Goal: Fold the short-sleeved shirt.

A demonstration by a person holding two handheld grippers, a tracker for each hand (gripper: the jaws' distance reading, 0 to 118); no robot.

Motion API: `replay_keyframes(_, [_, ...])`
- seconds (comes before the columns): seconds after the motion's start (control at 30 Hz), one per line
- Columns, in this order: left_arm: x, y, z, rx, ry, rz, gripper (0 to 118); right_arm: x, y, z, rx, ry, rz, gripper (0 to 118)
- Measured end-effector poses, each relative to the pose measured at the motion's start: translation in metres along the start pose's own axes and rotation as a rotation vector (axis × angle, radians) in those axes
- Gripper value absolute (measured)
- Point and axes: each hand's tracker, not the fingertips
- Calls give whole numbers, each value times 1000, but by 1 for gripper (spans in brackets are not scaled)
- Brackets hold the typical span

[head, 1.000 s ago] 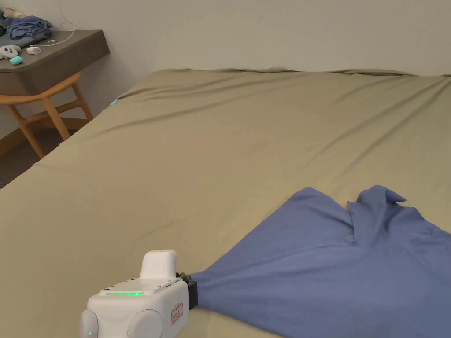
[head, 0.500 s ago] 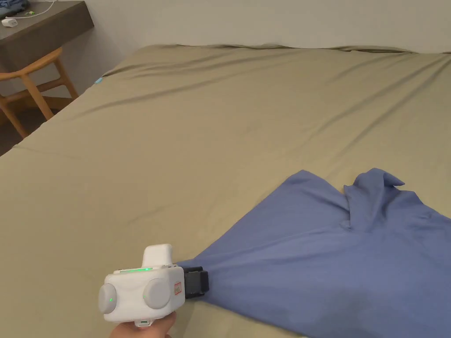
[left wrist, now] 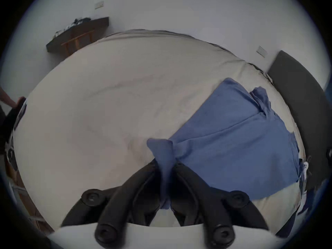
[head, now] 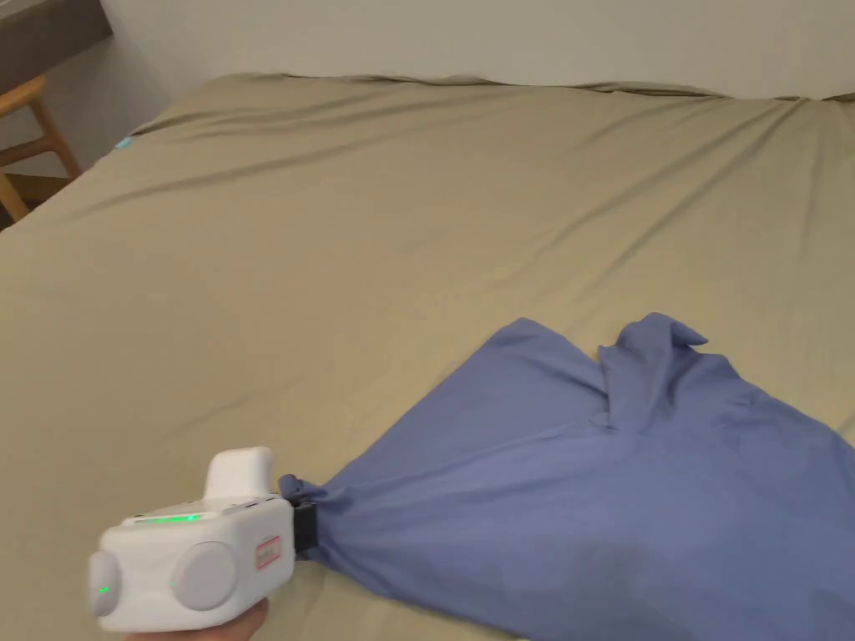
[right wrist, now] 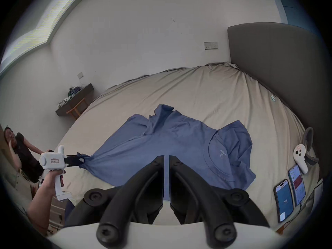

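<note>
Left gripper (head: pixel 302 519), white-bodied with black jaws, low at the near left of the head view, clenched on a bunched corner of the blue shirt (head: pixel 584 492). In the left gripper view (left wrist: pixel 166 177), both jaws pressing a twisted tuft of blue cloth between them, the tuft poking out just past the tips. In the right gripper view, same left gripper (right wrist: pixel 77 160) at the left, held by a hand (right wrist: pixel 53 178) on its white handle, cloth pulled to a point at the jaws.

Right gripper (right wrist: pixel 166 158) with jaws nearly together, only a thin gap between them; blue cloth showing behind and below the tips, but cannot tell whether any is pinched.

Shirt (left wrist: pixel 233 145) spread over the near right part of the bed (head: pixel 376 275), fanning out rightward from the held corner, mostly flat with a few creases. One short sleeve (head: pixel 651 350) rumpled and standing up at the far edge. Round neckline (right wrist: pixel 218 156) lying toward the right in the right gripper view, with the other sleeve (right wrist: pixel 239 136) folded beside it.

Bed covered in a tan sheet with long shallow wrinkles, wide bare area to the left and far side. Dark headboard (right wrist: pixel 278 73) along the right. Two phones (right wrist: pixel 289 193) and a white controller (right wrist: pixel 300 156) lying on the sheet near the headboard, well apart from the left gripper. Dark worktop (right wrist: pixel 75 103) with a wooden chair (head: pixel 29 142) at the far left by the pale wall. Another person (right wrist: pixel 19 150) at the far left edge of the right gripper view.
</note>
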Motion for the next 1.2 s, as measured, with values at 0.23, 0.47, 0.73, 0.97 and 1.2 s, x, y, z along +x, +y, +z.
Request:
replay_keyframes(0.23, [1, 10, 23, 0, -158, 114, 7, 19, 33, -47, -24, 56, 88, 8])
replay_keyframes(0.47, [19, 23, 32, 4, -192, 76, 7, 55, 92, -197, -99, 53, 226, 118])
replay_keyframes(0.73, [37, 25, 26, -24, -172, 60, 7, 105, 90, -322, -388, -167, 343, 118])
replay_keyframes(0.97, [42, 26, 20, -42, -168, 45, 7, 110, 77, -333, -445, -219, 302, 118])
replay_keyframes(1.2, [45, 25, 17, -56, -175, 43, 7, 104, 73, -336, -485, -220, 342, 97])
